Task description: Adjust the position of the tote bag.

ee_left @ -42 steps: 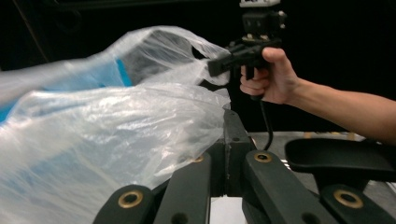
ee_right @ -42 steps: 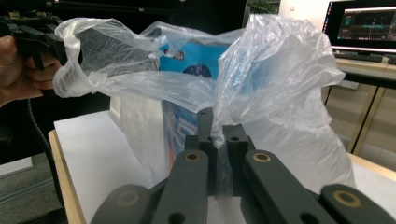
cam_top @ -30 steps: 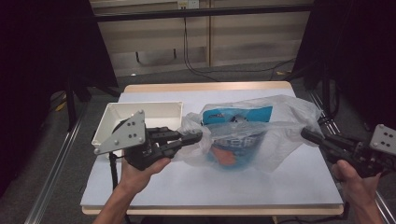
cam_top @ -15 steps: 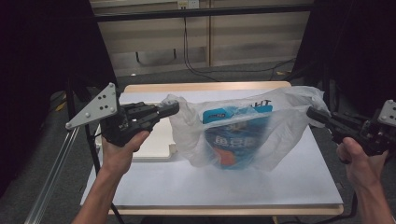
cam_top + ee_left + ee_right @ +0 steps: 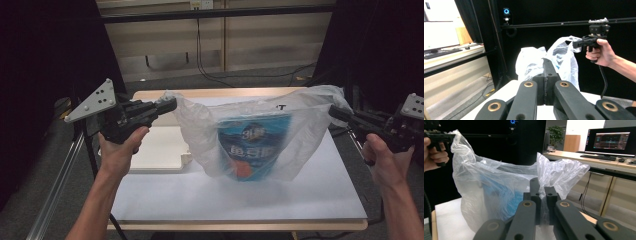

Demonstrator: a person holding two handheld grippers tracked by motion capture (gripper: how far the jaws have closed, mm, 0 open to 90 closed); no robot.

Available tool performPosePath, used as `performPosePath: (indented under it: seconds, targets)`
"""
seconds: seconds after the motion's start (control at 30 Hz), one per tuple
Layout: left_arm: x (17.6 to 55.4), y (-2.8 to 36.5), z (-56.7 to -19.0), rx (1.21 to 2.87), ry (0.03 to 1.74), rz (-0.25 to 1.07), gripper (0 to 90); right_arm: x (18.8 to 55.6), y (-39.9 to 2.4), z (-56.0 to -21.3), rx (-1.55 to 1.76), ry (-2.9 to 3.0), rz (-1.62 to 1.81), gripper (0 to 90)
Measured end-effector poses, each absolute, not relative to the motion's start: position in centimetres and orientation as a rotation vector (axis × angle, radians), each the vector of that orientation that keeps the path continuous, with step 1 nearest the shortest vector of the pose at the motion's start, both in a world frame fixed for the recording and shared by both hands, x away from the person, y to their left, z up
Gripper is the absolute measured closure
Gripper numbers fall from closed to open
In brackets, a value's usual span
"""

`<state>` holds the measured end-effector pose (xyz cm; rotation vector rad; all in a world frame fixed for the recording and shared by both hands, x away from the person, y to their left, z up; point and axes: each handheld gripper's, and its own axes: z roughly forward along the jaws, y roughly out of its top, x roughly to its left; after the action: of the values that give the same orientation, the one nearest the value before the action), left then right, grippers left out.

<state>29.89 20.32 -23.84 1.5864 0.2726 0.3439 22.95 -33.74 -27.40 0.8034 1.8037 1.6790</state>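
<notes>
Table: the white rectangular table (image 5: 310, 195) carries a shallow white tray (image 5: 155, 155) at its left.
Bag: the thin clear plastic bag (image 5: 305, 135) hangs stretched between the 2 grippers above the table's middle, its bottom at or just above the tabletop; I cannot tell which.
Contents: the blue printed snack packet (image 5: 252, 145) stands upright inside the bag.
Progress: I judge the packing done and the lift under way; carrying or setting down remains.
Left gripper: the left gripper (image 5: 170, 104), held level and pointing right, is clenched on the bag's left handle.
Right gripper: the right gripper (image 5: 334, 112), level and pointing left, is clamped on the right handle.
</notes>
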Motion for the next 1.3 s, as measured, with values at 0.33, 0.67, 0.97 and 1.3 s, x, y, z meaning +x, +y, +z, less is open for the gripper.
performPosePath:
  seconds: [0.33,0.67,0.97,1.3]
  targets:
    - [30.3,21.4,-25.7,1.602,0.334,0.334,90.0,24.4,-33.3,-27.9,0.853,1.862,1.658,89.1]
    - [30.5,21.5,-27.9,1.637,0.358,0.32,90.0,24.7,-33.2,-29.6,0.912,1.903,1.639,89.1]
    - [30.1,21.6,-29.4,1.648,0.355,0.279,90.0,24.6,-33.9,-30.6,0.942,1.912,1.64,89.1]
    - [29.5,20.8,-31.3,1.725,0.358,0.271,90.0,24.8,-34.4,-31.8,0.981,1.929,1.609,89.2]
